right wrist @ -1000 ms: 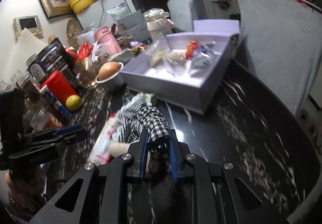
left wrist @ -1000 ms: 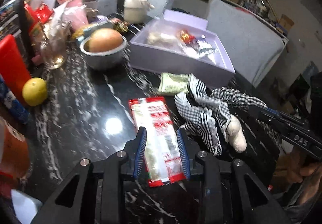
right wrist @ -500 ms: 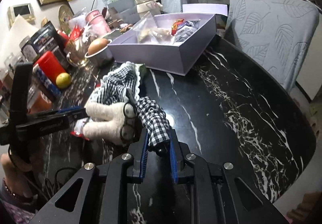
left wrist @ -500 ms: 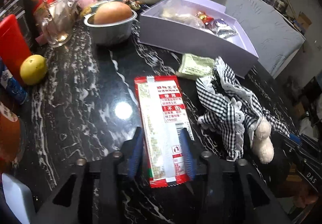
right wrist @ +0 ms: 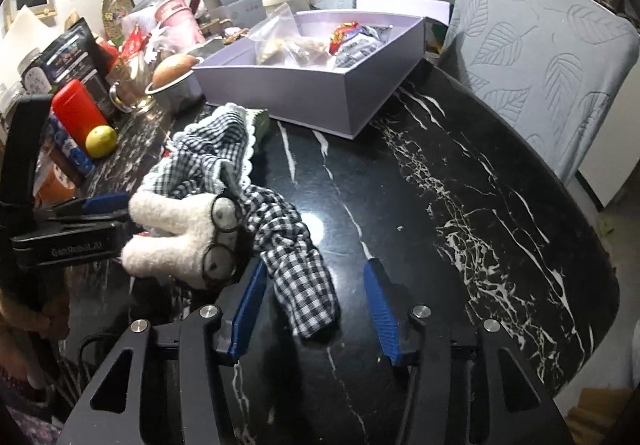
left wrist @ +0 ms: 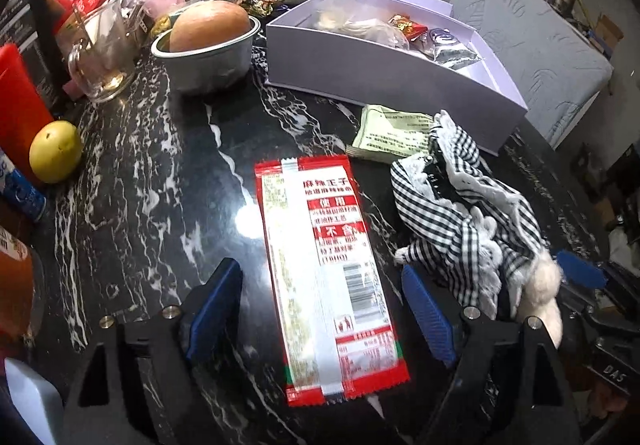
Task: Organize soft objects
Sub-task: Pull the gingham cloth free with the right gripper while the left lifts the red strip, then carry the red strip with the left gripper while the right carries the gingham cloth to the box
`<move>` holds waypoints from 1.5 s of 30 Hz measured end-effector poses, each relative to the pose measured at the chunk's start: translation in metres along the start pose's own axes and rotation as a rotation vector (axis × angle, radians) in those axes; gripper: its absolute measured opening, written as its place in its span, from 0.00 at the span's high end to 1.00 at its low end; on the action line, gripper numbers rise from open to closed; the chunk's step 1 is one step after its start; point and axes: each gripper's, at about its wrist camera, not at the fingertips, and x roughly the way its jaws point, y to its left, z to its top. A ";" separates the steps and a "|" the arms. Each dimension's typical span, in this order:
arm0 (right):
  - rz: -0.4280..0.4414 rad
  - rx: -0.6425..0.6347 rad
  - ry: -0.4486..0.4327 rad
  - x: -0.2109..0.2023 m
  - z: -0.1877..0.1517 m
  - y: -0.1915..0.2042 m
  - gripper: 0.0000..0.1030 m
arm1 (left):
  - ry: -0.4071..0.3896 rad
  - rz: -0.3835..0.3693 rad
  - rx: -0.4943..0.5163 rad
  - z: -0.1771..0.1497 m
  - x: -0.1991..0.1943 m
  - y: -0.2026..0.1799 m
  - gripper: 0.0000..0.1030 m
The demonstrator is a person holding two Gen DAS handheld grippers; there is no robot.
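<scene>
left claw (left wrist: 322, 309) wide over red packet (left wrist: 328, 277) | right claw (right wrist: 316, 301) wide over doll (right wrist: 224, 205) sleeve | risk: packet slipping on glossy desk (right wrist: 460, 173)

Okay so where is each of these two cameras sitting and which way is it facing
Left wrist: rides the left tool, looking forward and down at the red snack packet between its open blue fingers.
Right wrist: rides the right tool, facing the plush doll, whose checkered cloth lies between its open fingers; the left tool shows at left.
Shared: doll, lavender box, black marble table.
</scene>
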 end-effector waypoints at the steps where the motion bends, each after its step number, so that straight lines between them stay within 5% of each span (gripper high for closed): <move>1: -0.001 -0.005 -0.003 0.001 0.001 0.001 0.48 | -0.005 0.008 0.009 0.001 0.001 -0.001 0.21; 4: 0.002 -0.027 0.004 0.004 0.004 0.005 0.48 | -0.052 0.025 0.046 0.000 0.000 -0.004 0.45; 8: -0.020 -0.072 0.004 0.008 0.004 0.015 0.49 | -0.070 0.014 0.063 0.001 0.000 -0.005 0.50; 11: -0.065 -0.125 -0.011 0.009 0.001 0.022 0.76 | -0.078 -0.003 0.069 0.001 -0.001 -0.004 0.53; 30: 0.011 0.020 -0.083 -0.020 0.001 0.009 0.82 | -0.169 -0.062 0.030 -0.017 -0.057 0.003 0.54; 45: 0.079 -0.056 -0.221 -0.077 0.007 0.045 0.82 | -0.417 -0.093 0.051 -0.013 -0.147 0.001 0.54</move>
